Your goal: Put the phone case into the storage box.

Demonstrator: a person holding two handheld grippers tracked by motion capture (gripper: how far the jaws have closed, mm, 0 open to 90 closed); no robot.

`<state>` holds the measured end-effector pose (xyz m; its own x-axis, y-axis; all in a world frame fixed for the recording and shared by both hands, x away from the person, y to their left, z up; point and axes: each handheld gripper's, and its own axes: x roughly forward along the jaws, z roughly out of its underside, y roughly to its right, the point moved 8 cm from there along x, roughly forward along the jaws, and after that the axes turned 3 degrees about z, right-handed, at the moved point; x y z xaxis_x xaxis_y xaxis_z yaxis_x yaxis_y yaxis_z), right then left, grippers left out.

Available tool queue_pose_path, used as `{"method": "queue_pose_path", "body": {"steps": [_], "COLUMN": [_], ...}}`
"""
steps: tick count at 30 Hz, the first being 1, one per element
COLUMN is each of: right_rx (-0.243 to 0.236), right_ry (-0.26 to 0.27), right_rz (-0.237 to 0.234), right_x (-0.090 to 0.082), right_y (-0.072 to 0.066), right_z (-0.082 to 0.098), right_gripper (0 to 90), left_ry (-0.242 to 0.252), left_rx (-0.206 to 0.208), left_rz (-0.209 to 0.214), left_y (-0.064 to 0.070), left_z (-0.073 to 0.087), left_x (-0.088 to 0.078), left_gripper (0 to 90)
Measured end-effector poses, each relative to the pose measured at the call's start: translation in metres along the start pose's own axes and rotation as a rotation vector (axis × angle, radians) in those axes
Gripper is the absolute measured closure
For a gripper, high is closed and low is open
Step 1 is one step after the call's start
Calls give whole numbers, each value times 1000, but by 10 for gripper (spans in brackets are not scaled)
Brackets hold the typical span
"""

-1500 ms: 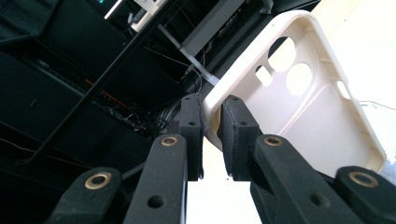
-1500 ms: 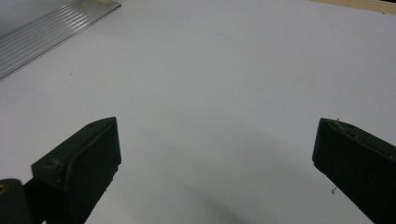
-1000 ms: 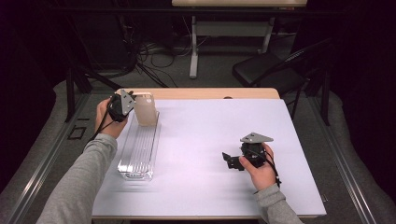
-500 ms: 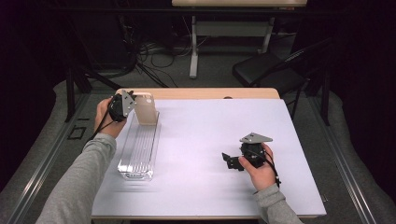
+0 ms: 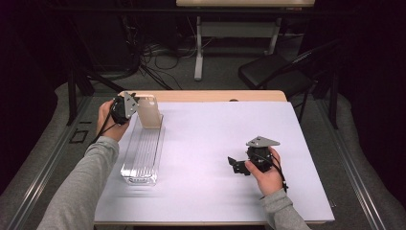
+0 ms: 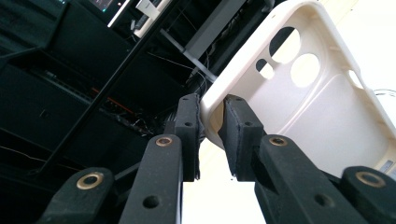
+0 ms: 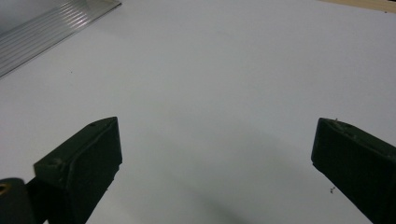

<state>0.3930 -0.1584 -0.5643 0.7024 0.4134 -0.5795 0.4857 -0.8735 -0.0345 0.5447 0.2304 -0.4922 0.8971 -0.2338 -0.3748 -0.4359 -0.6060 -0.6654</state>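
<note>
Pinching the cream phone case (image 6: 299, 93) by its edge, my left gripper (image 6: 212, 135) has just loosened slightly; the case stands over the clear tray's (image 5: 143, 153) far end. My right gripper (image 7: 215, 154) gapes wide, holding nothing.

- The white table top (image 5: 210, 143) lies bare across the frame's centre.
- At left, a clear tray (image 5: 142, 153) and upright phone case (image 5: 149, 111) block passage.
- At lower right, the right gripper (image 5: 235, 165) occupies a spot.

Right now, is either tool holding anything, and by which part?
The left tool pinches the cream phone case by its rim at one corner, over the clear tray. The right tool is open, holding nothing.
</note>
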Motion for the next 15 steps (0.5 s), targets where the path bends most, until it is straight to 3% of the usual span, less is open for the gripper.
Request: {"method": "queue_pose_path", "body": {"steps": [15], "right_rx": [-4], "right_ry": [1], "right_rz": [1], "right_x": [1], "right_y": [-1], "right_z": [0], "right_gripper": [15], "left_ry": [6], "left_rx": [-5], "left_rz": [-7], "left_y": [-3], "left_z": [1], "left_x": [1], "left_gripper": [682]}}
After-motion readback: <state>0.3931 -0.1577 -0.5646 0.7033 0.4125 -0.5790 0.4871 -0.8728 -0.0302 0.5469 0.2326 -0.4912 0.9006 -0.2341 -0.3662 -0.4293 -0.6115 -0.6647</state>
